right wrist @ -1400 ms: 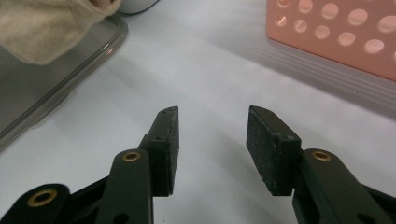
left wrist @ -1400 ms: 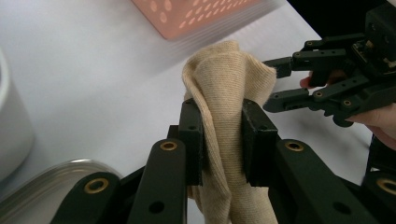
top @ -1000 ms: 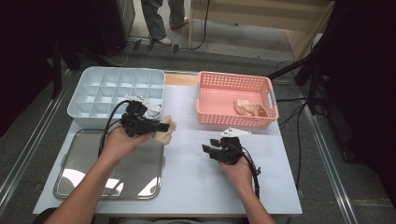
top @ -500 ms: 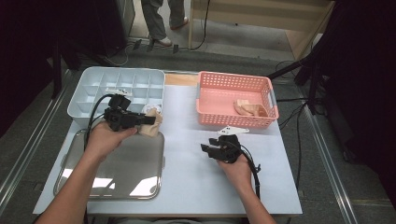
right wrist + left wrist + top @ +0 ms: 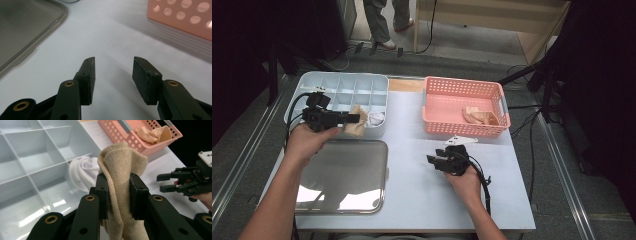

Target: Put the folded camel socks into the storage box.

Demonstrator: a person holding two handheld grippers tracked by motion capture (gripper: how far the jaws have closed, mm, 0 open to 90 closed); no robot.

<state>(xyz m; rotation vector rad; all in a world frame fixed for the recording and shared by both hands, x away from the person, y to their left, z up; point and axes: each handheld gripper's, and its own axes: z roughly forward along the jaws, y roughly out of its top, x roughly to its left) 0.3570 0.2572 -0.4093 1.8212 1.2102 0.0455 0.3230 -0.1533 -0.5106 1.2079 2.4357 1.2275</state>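
A tan sock (image 5: 120, 167) is pinched in the left gripper (image 5: 117, 192), hanging just left of the white sock (image 5: 83, 171) in the divider tray's (image 5: 299, 87) near-right compartment.

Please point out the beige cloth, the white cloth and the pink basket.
beige cloth (image 5: 120, 160), left gripper view, upper fold.
white cloth (image 5: 82, 171), left gripper view, middle of the bundle.
pink basket (image 5: 457, 125), high view, near wall.

Light: overhead, bright on the table (image 5: 412, 150) — surroundings fall into near black.
Glare: white patches on the metal tray (image 5: 342, 175).
Focus: high view soft — close jaws sharp, pink basket (image 5: 185, 17) blurred.
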